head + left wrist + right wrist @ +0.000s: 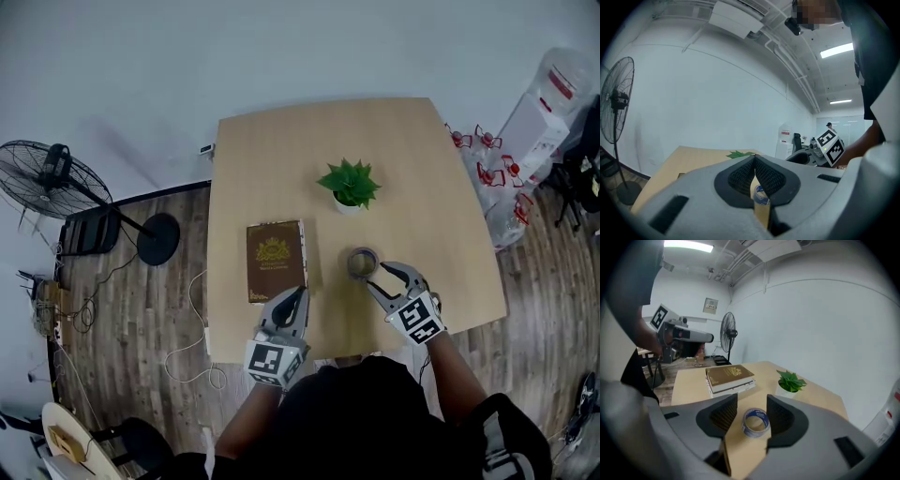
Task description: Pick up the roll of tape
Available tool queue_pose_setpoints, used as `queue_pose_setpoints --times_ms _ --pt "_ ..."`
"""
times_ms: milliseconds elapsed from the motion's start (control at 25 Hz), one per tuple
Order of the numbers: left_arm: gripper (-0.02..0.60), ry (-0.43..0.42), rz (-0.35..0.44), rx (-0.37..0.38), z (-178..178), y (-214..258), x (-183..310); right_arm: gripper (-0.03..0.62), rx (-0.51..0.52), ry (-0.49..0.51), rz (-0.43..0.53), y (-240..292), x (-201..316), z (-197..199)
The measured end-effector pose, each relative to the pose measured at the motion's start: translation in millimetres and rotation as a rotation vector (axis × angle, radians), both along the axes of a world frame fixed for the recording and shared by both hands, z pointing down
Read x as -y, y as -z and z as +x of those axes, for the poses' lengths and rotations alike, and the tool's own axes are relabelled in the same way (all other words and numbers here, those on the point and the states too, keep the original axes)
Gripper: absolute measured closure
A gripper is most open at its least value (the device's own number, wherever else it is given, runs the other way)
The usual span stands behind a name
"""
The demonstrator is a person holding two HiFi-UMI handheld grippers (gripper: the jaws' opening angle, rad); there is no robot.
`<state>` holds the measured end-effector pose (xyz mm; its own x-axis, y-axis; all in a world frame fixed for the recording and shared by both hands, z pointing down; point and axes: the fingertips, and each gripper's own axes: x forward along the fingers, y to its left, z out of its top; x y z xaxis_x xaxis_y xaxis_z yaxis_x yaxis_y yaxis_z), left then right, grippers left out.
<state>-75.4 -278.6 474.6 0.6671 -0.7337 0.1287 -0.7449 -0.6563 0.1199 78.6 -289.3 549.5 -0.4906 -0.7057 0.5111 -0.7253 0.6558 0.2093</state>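
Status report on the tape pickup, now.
Right gripper open, roll of tape lined up between its jaws, not gripped. Left gripper shut, empty. Roll flat on table. Book and plant stand clear.

I read the table (281, 159) as pale wood-look laminate, smooth and matt. The roll of tape (754, 432) has a slightly shiny blue-and-white band. The book (276, 260), left of the frame's centre, has a brown cover with a faint sheen and gilt print. The left gripper (298, 292) and right gripper (377, 274) have matt grey plastic shells, and the pads (724, 416) look like black ribbed rubber. The floor (122, 319) at the left shows wooden planks
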Motion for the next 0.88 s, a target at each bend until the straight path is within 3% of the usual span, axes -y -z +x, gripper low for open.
queue_pose_setpoints --times_ms 200,880 --pt "0.578 0.034 -0.018 -0.005 3 -4 2 0.398 -0.167 0.104 -0.092 -40 8 2" --pt "0.578 0.151 -0.085 0.013 -5 -30 -6 0.395 -0.597 0.438 -0.242 -143 24 -3"
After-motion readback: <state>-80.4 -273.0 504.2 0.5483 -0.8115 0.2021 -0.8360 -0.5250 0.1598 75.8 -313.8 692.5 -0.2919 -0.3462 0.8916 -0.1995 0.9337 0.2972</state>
